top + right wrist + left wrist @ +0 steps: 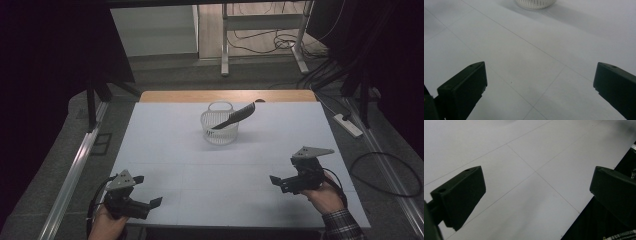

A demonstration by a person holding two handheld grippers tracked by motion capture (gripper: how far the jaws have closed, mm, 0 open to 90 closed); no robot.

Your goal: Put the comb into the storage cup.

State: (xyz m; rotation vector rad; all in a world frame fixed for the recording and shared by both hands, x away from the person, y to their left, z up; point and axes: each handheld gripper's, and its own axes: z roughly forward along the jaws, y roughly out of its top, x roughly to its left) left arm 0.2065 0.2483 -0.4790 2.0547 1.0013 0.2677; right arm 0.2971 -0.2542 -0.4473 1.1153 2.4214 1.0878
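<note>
A small white mesh basket (220, 125) stands at the far middle of the white table (165, 150), its base also showing in the right gripper view (535, 3). A black comb (235, 116) leans in it, one end sticking out over the right rim. My left gripper (150, 205) is held low at the near left corner, open, with bare table between its jaws (536, 192). My right gripper (278, 181) hovers at the near right, open and aimed toward the left, nothing between its jaws (539, 85).
Beyond the table's wooden far edge (225, 95) stand white desk legs (225, 45) with tangled cables (280, 42). A power strip (347, 125) and a looped cable (390, 172) lie on the floor at right. A metal rail (75, 170) runs along the left.
</note>
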